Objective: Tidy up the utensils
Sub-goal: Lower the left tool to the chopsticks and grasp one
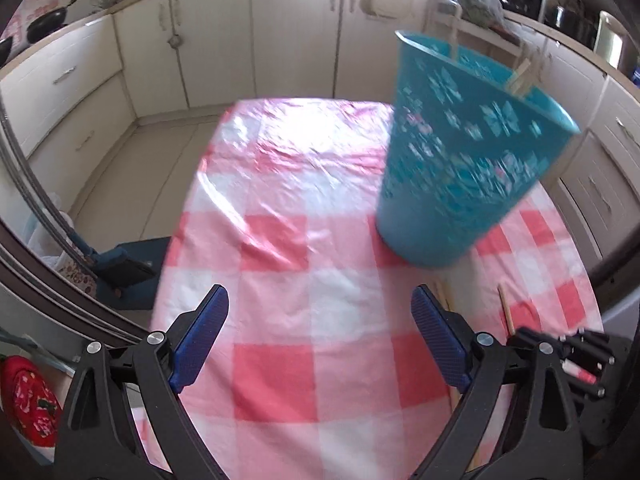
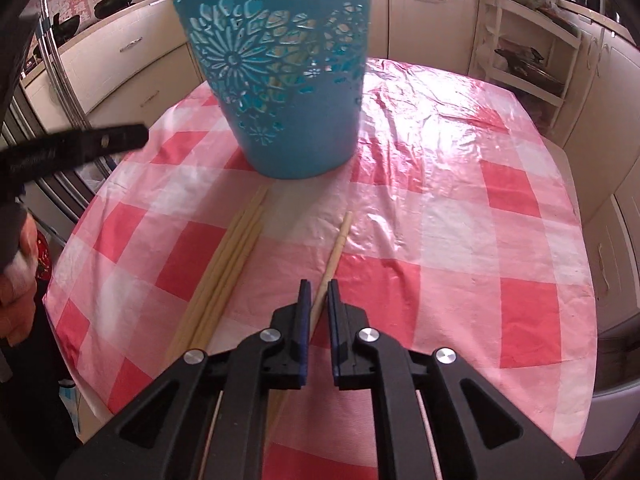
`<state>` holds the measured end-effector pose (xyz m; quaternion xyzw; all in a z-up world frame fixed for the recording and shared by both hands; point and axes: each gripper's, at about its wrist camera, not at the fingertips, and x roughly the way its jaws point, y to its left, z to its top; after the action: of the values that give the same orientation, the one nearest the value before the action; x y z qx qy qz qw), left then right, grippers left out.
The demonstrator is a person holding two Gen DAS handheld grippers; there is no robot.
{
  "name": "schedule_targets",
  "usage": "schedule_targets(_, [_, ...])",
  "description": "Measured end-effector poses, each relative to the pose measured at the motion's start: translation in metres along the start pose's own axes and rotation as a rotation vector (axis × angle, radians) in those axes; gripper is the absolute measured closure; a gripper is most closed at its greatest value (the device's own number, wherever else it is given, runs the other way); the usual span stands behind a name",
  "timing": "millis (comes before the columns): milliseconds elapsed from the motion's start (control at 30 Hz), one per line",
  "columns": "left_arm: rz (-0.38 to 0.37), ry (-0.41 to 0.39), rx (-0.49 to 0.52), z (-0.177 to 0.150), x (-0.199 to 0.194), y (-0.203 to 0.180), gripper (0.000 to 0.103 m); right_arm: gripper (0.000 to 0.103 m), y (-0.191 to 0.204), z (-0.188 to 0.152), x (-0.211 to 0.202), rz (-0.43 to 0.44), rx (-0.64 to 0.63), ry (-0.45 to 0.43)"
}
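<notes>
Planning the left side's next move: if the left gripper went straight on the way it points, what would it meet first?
Probably the bare tablecloth: the left gripper is open and angled down at it. The blue basket sits off to its right, though depth is unclear.

Both wrist views angled down, sharing teal basket (image 1: 460, 152), checkered table (image 2: 460, 240)

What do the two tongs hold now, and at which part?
The right tongs are shut on a single chopstick, near its end closest to the camera. The left tongs are open and hold nothing.
</notes>
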<state>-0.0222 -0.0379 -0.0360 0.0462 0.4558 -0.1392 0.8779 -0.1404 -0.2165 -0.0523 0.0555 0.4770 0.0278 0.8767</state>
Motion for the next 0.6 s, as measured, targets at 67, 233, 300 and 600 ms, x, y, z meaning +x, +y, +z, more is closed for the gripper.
schedule_targets(67, [-0.027,0.046,0.039,-0.016,0.006,-0.018,0.014,0.094,-0.006,-0.002,-0.001,0.029,0.040,-0.012])
schedule_targets(233, [-0.014,0.082,0.117,-0.032,0.012,-0.043,0.014,0.094,-0.010,-0.002,-0.001,0.069,0.058,-0.012])
schedule_targets(300, [-0.004,0.096,0.121,-0.036,0.016,-0.049,0.014,0.094,-0.012,-0.002,-0.001,0.081,0.066,-0.010])
schedule_targets(600, [0.064,0.135,0.118,-0.040,0.024,-0.055,0.014,0.094,-0.014,-0.002,0.000,0.107,0.083,-0.001])
